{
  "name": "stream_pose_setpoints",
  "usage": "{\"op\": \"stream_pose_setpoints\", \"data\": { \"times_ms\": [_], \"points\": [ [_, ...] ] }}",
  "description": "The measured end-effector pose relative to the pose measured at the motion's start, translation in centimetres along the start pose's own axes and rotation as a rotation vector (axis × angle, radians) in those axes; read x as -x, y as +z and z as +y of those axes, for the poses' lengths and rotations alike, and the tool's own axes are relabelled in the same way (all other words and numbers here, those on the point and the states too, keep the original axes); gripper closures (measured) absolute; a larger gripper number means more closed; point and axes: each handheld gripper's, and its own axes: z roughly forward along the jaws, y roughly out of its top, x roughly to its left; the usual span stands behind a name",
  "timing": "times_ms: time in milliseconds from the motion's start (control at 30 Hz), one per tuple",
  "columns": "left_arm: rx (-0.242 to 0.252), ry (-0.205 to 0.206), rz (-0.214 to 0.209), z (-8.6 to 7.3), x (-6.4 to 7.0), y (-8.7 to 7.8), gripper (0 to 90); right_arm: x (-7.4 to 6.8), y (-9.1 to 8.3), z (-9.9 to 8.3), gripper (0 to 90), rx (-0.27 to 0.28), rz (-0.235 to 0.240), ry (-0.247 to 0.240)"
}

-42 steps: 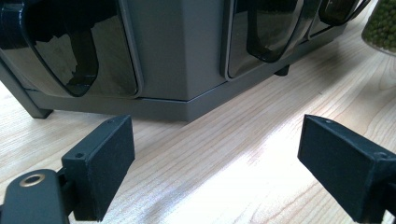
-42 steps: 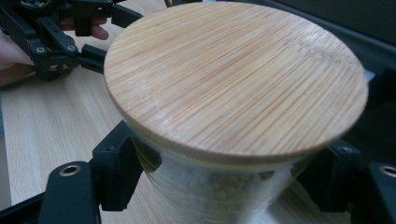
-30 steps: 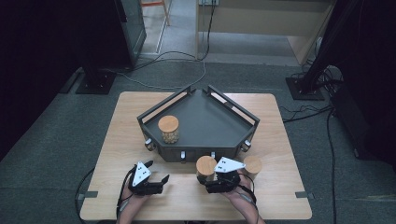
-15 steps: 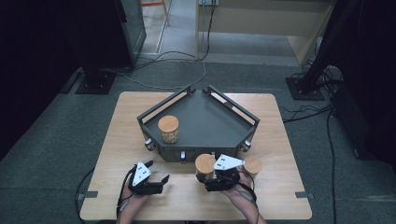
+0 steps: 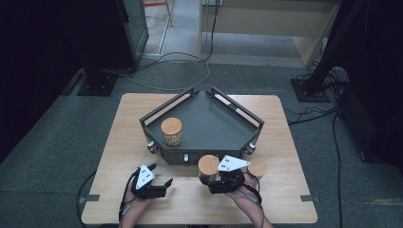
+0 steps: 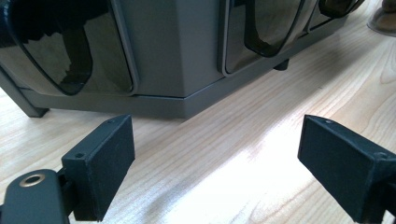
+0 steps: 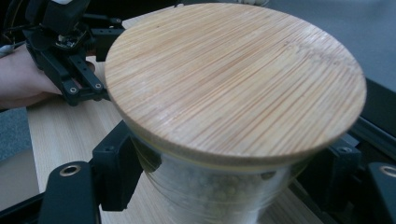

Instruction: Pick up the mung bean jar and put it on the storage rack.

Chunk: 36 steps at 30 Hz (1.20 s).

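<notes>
right gripper (image 5: pixel 215 179) clamped on jar (image 7: pixel 219 140) beside tray (image 5: pixel 209 154) front edge, left gripper (image 6: pixel 215 168) wide open, empty

Table (image 5: pixel 142 114): pale wood with a fine, straight grain, lighter where the glare falls in the left gripper view

Tray (image 5: pixel 209 118): dark grey throughout, floor and rails alike; its side panels (image 6: pixel 70 51) are glossy smoked black

Held jar (image 7: pixel 219 196): clear glass, greenish-tan round contents; its lid (image 7: pixel 233 79) is light bamboo with fine parallel stripes

Jar in the tray (image 5: pixel 171 132): tan lid, clear body, yellowish-brown contents

Third jar (image 5: pixel 258 167), on the table: tan lid

Left gripper (image 5: pixel 159 183): matte black body, white three-cornered plate with small dark marks

Right gripper (image 5: pixel 214 183): black body, white plate, brass-coloured screw inserts (image 7: pixel 70 170)

Floor (image 5: pixel 57 142): mottled dark grey-green carpet
</notes>
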Motion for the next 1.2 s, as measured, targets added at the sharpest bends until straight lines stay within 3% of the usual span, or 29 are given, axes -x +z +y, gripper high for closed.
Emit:
{"op": "stream_pose_setpoints", "data": {
  "times_ms": [233, 500, 733, 1200],
  "points": [
    [0.008, -0.01, 0.01, -0.1, 0.1, -0.1, 10.8, 0.0, -0.2, 0.4, 24.8, -0.001, 0.001, -0.003],
    [0.0, 0.009, 0.009, 0.0, 0.2, 0.0, 10.8, 0.0, -0.4, 1.0, 24.8, 0.001, 0.002, -0.008],
    [0.009, -0.008, 0.011, -0.1, 0.1, 0.0, 10.8, 0.6, -0.6, 1.5, 24.8, 0.011, 0.022, 0.01],
    [-0.006, -0.004, -0.003, 0.1, -0.1, 0.1, 10.8, 0.7, -1.0, 2.8, 24.8, 0.011, 0.004, -0.005]
  ]
}}
